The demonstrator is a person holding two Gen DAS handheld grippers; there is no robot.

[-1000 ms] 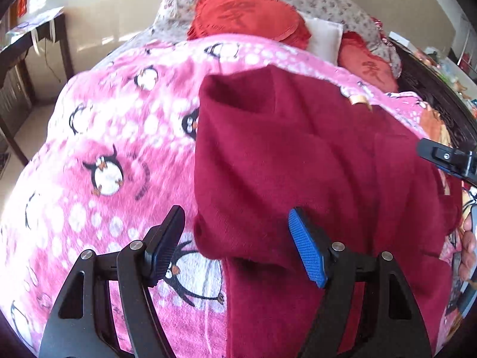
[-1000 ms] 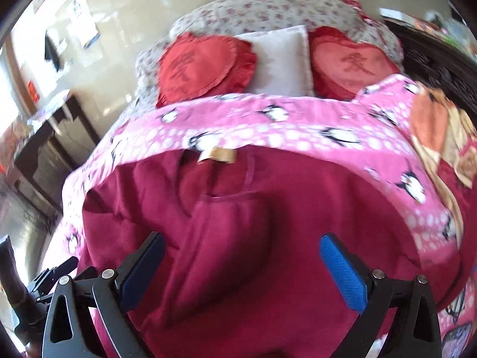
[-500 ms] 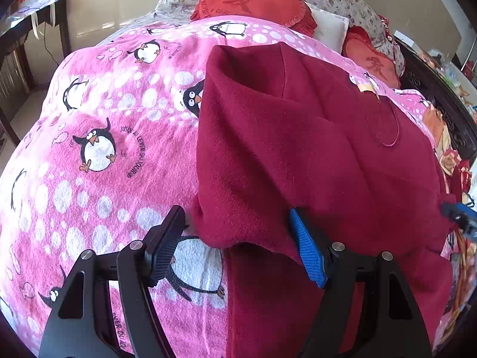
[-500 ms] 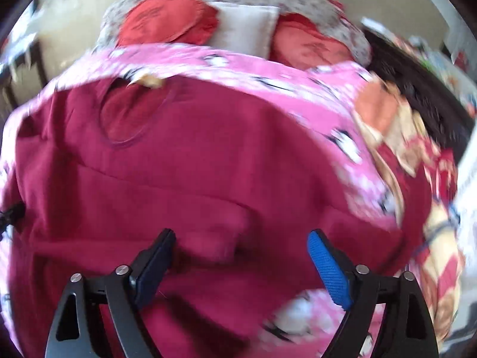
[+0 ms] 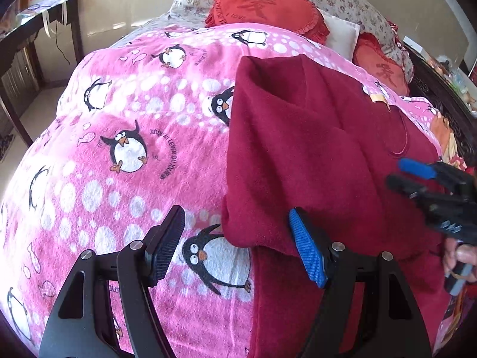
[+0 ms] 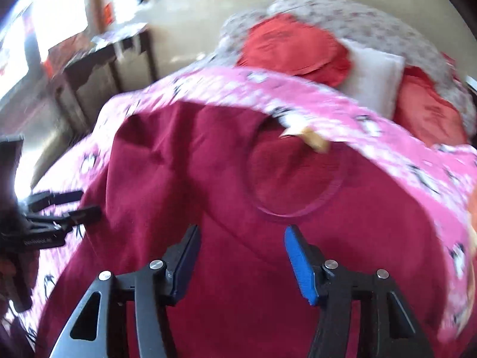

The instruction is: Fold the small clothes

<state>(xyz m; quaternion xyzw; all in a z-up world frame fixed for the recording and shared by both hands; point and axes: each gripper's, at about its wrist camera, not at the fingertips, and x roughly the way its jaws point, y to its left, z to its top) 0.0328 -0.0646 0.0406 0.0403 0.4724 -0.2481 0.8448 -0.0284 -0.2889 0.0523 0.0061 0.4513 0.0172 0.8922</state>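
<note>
right gripper [image 6: 241, 256] has narrowed, pinching nothing, over blurred sweater [image 6: 268, 208]; left gripper [image 5: 235, 247] gapes.

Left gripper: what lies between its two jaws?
In the left wrist view, the left gripper spans pink penguin blanket and the dark red garment's folded corner.

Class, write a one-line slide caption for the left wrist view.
Open left gripper straddles the folded edge of a dark red garment on a pink penguin blanket.
</note>
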